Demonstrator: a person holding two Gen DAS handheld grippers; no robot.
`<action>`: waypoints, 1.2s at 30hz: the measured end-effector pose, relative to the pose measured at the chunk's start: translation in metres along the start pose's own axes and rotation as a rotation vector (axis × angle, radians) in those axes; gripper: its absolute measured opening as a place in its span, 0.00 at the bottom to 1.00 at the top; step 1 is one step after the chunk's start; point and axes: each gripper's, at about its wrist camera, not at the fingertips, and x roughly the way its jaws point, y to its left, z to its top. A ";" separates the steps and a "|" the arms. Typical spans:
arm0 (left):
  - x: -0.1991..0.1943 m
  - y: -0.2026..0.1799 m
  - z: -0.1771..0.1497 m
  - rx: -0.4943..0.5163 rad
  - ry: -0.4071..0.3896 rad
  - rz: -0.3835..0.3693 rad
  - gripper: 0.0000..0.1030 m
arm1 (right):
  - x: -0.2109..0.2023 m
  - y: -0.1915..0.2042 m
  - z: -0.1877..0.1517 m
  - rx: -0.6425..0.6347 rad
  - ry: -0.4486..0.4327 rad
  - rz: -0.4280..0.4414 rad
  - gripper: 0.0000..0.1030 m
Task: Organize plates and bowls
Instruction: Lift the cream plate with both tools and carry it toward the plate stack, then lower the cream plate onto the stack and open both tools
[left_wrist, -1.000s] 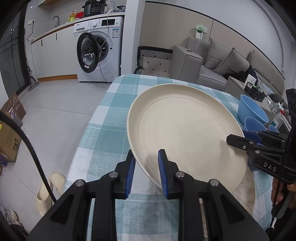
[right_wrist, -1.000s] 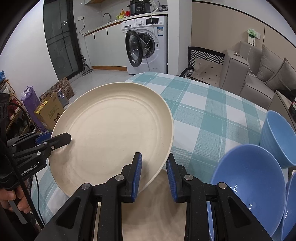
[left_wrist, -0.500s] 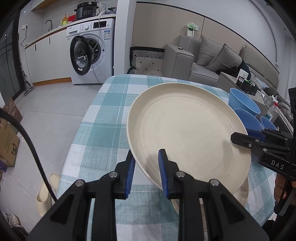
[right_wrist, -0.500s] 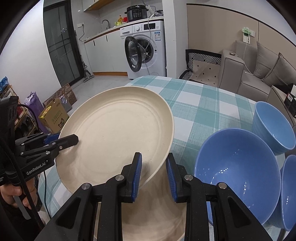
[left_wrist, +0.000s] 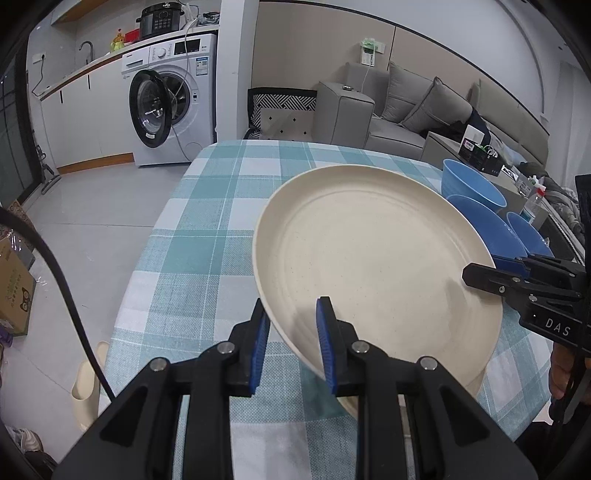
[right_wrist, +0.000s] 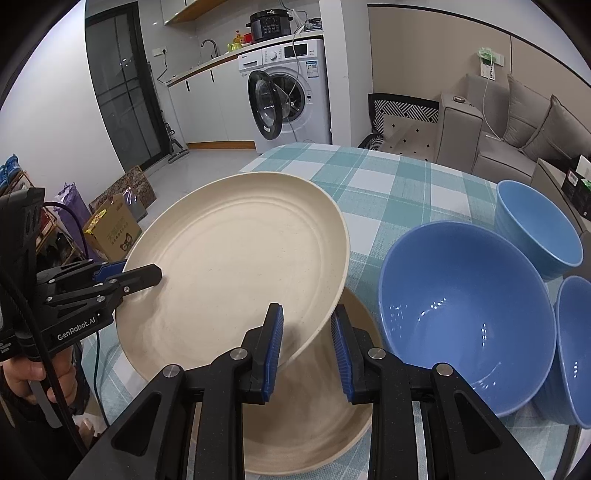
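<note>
Since a second ago the cream plate (right_wrist: 236, 266) has travelled sideways over the checked table (left_wrist: 207, 236) toward the blue bowls (right_wrist: 465, 317), and now hangs tilted just above a second cream plate (right_wrist: 317, 435) lying flat. Both grippers share the load, probably because the plate is wide: the left gripper (left_wrist: 291, 332) pinches one rim, the right gripper (right_wrist: 308, 339) the opposite rim. Each rim sits between blue pads (right_wrist: 273, 347), the plate's bulk ahead of the fingers.

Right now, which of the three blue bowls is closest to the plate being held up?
The largest blue bowl, directly beside the lifted cream plate. The other two bowls sit beyond it, farther from the plate.
</note>
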 end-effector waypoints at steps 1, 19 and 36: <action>0.000 0.000 -0.001 0.001 0.002 -0.001 0.23 | -0.001 0.000 -0.001 0.000 0.000 0.002 0.26; 0.003 -0.021 -0.018 0.069 0.047 0.010 0.23 | -0.003 -0.009 -0.035 0.029 0.030 0.005 0.26; 0.006 -0.038 -0.027 0.130 0.063 0.033 0.24 | -0.007 -0.011 -0.049 0.027 0.035 -0.022 0.26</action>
